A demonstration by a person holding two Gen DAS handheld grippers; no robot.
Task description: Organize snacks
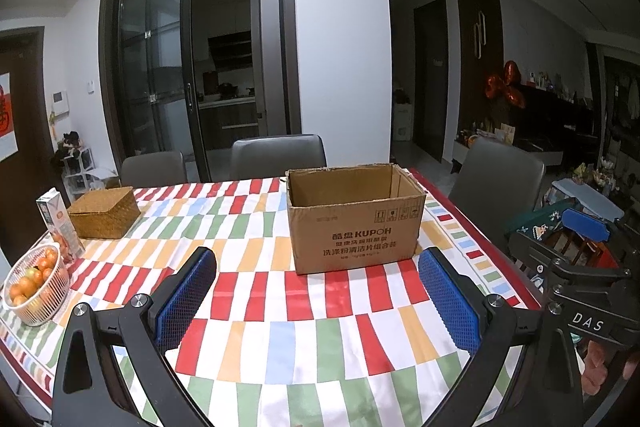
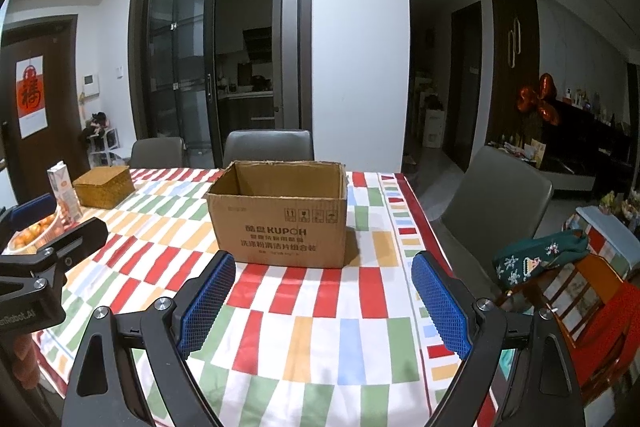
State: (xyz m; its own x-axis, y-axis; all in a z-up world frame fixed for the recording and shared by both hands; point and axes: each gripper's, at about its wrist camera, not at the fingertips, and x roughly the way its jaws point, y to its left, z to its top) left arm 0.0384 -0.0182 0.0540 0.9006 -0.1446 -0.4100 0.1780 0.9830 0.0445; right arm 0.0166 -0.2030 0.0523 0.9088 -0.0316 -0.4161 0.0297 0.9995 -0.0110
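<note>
An open, empty-looking cardboard box (image 1: 354, 223) (image 2: 280, 215) stands on the checked tablecloth (image 1: 304, 327) (image 2: 312, 327), ahead of both grippers. My left gripper (image 1: 318, 263) hovers over the cloth short of the box, open, nothing between its blue pads. My right gripper (image 2: 323, 263) is likewise open and holds nothing, just short of the box's front face. A green patterned snack bag (image 2: 540, 259) and red and orange packets (image 2: 592, 303) lie off the table's right edge; they also show as a pile of packets (image 1: 560, 231) beyond the right gripper's body.
At the far left stand a woven lidded basket (image 1: 105, 213) (image 2: 105, 191), a juice carton (image 1: 56, 223) (image 2: 64, 195) and a white colander of oranges (image 1: 36, 285) (image 2: 34, 231). Grey chairs (image 1: 278, 155) (image 2: 496, 203) ring the table.
</note>
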